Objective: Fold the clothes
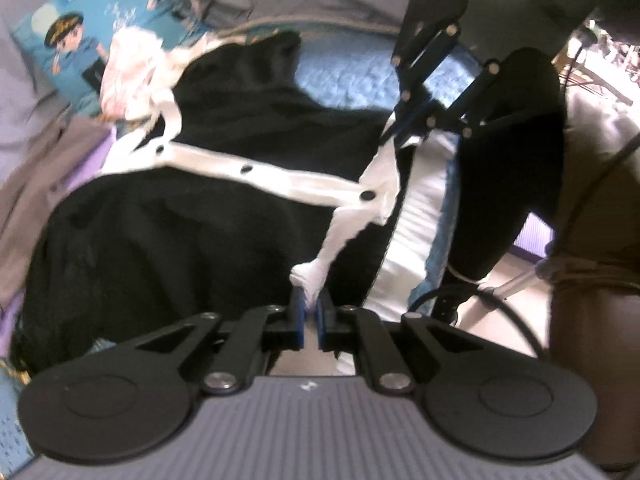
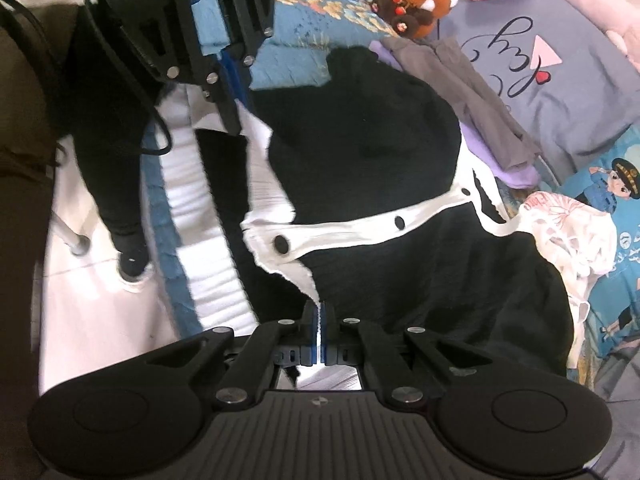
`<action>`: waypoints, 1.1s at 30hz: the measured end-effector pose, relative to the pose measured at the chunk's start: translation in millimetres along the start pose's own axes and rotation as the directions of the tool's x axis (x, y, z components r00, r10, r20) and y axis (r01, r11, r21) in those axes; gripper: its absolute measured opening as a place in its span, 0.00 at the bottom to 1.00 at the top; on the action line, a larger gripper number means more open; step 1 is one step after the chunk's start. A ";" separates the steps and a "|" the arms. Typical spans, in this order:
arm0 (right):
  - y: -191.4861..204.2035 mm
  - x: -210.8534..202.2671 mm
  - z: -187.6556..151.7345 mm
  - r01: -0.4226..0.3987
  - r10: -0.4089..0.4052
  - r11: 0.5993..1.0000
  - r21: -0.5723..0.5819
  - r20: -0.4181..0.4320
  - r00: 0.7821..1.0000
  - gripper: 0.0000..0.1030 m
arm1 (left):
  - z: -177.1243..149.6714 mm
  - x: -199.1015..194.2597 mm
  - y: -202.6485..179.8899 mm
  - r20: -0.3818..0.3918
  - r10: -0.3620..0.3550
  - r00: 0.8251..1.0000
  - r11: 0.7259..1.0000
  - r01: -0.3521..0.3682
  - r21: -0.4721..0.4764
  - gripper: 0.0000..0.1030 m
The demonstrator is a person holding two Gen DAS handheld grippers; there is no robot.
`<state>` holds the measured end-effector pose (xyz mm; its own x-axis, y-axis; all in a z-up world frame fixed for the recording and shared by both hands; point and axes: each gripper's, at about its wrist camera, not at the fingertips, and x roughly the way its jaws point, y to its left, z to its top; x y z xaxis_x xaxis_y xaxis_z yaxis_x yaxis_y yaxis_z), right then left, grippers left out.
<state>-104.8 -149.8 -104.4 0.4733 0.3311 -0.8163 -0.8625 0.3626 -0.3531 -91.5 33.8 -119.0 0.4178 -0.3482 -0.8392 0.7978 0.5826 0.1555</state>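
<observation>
On the bed, over a blue quilt, lies a black cardigan with a white button band that runs across its front and carries black buttons. Its lower edge, with a white hem, hangs toward the side of the bed where the person stands.

The left gripper has its fingers closed on a white corner of the hem, and the cloth rises from the blue pads up to the button band. The right gripper also has its fingers pressed together, with a thin white strip of the hem caught between them. Each camera sees the other gripper as well: in the left wrist view the right gripper holds the white edge near the bed side, and in the right wrist view the left gripper pinches the hem at the upper left. The hem is stretched between the two grippers.

Beside the cardigan there is a white and pink garment, crumpled, touching the collar end. A grey garment lies folded over something purple just beside the black cloth. Near the pillows sits a brown plush toy. A blue cushion with a cartoon figure in a cap lies behind the white and pink garment. The person's leg in black trousers stands on the pale floor next to the bed.
</observation>
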 end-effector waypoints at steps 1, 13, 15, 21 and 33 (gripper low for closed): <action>-0.3 -3.1 1.1 -0.004 0.004 1.000 0.001 0.003 1.000 0.02 | 1.6 -4.9 0.7 0.007 0.004 1.000 1.000 -0.004 0.009 0.06; 15.7 -23.5 8.0 -0.049 0.049 0.998 -0.037 -0.002 0.999 0.02 | -8.3 -31.3 -8.4 0.010 0.041 0.999 0.999 -0.041 0.017 0.03; 18.6 -26.7 9.0 -0.056 0.056 0.997 -0.044 -0.004 0.998 0.02 | -13.6 -31.9 -15.7 -0.006 0.032 0.999 0.999 -0.032 0.020 0.03; 27.2 -24.1 8.3 -0.086 0.085 0.995 -0.053 -0.030 0.996 0.02 | -27.3 -31.3 -33.4 -0.073 0.023 0.997 0.999 -0.020 0.041 0.03; 28.5 24.6 4.0 -0.201 0.206 0.979 0.045 -0.150 0.967 0.02 | -40.4 23.8 -42.0 -0.323 0.097 0.941 0.989 -0.055 0.137 0.10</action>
<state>-117.0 -127.8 -132.7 0.2535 0.2643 -0.9305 -0.9311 0.3273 -0.1607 -132.6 30.8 -166.6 0.3299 -0.0337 -0.9434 0.8258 0.4945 0.2711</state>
